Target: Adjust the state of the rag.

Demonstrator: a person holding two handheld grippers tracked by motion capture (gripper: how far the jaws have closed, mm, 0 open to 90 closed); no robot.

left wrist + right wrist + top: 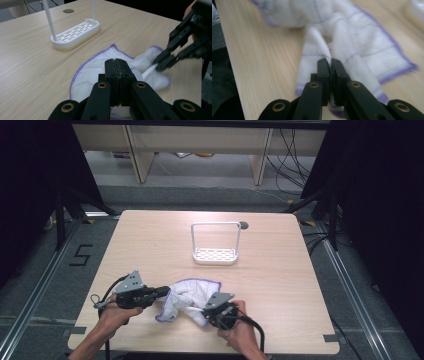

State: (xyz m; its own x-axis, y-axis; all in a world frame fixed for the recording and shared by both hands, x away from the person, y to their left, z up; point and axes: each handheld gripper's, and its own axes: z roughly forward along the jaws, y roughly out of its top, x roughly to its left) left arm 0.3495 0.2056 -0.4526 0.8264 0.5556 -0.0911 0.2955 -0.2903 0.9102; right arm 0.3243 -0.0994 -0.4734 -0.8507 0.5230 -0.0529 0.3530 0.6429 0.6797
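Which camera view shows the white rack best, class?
The high view: the white rack shows whole, its tall loop handle standing on the table. The left gripper view cuts the handle off at the top, and the right gripper view catches just a blurred white corner.

A: What is surrounding the table [150,235]?

B: Black curtains [30,180] are hanging on both sides, and grey floor [200,195] is stretching behind it.

A: Anything further back?

B: A pale bench [200,140] is standing there on 2 legs, cables [292,155] are trailing beside it, and a taped 5 [81,255] is showing at left.
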